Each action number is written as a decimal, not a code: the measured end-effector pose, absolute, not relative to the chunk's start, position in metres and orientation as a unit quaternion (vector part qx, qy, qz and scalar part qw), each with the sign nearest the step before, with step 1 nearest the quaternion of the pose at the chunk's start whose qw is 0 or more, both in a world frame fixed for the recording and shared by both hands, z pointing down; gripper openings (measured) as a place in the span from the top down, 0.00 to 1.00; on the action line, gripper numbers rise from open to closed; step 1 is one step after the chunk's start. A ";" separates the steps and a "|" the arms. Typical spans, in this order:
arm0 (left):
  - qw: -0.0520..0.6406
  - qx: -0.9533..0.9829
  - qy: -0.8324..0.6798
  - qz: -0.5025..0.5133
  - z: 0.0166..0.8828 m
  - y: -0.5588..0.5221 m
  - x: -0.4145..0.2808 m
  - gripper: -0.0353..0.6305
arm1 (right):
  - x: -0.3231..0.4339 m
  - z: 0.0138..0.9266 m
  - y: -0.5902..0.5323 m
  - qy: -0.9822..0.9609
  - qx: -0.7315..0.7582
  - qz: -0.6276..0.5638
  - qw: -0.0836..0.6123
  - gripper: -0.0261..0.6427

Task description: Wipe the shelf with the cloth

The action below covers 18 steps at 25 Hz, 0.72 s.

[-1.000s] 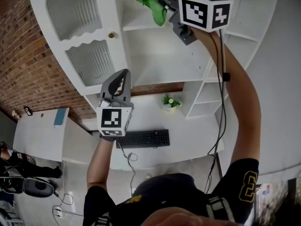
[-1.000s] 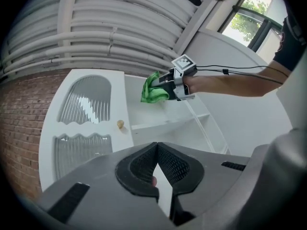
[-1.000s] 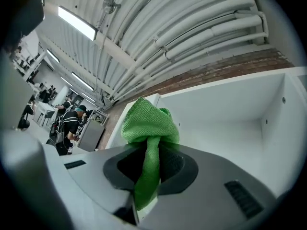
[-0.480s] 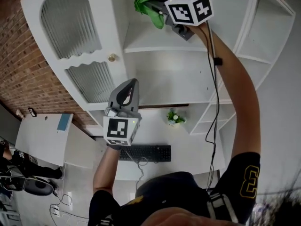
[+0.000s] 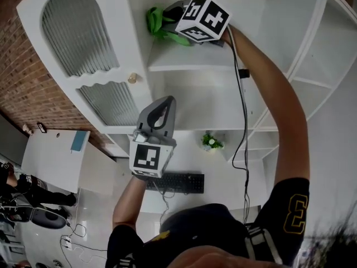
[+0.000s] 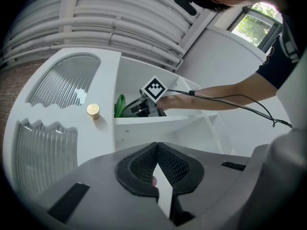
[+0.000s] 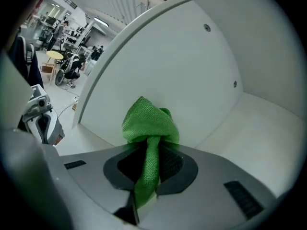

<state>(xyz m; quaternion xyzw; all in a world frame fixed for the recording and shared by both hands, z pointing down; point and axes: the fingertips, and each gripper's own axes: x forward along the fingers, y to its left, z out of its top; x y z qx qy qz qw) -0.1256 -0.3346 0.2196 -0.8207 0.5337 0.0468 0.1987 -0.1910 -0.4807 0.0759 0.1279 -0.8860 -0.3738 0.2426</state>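
Note:
The green cloth [image 5: 157,24] is bunched at the left end of the white upper shelf [image 5: 189,61], against the cabinet's side wall. My right gripper [image 5: 174,20] is shut on it, reaching up with its marker cube toward me. In the right gripper view the cloth [image 7: 149,127] is pinched between the jaws, with the shelf board [image 7: 254,128] below. My left gripper [image 5: 163,101] hangs lower, in front of the cabinet, shut and holding nothing. The left gripper view looks past its jaws [image 6: 156,152] up at the cloth [image 6: 119,106] and the shelf's edge [image 6: 158,123].
A cabinet door with ribbed glass and a brass knob [image 5: 132,78] stands left of the shelf. More shelves lie below and to the right [image 5: 312,66]. Beneath them is a desk with a keyboard [image 5: 175,182] and a small plant [image 5: 211,142].
My right gripper has slid the cloth leftward along the shelf to its left end. The left gripper has stayed shut and shifted slightly right.

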 end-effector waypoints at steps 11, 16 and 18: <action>0.193 -0.822 0.532 0.059 0.215 -0.350 -0.126 0.92 | -0.191 0.110 -0.494 -0.873 0.111 -0.367 0.301 0.90; 0.193 -0.822 0.531 0.064 0.212 -0.351 -0.123 0.92 | -0.191 0.120 -0.494 -0.860 0.111 -0.374 0.329 0.90; 0.192 -0.823 0.531 0.063 0.213 -0.351 -0.121 0.92 | -0.190 0.123 -0.495 -0.853 0.112 -0.377 0.343 0.90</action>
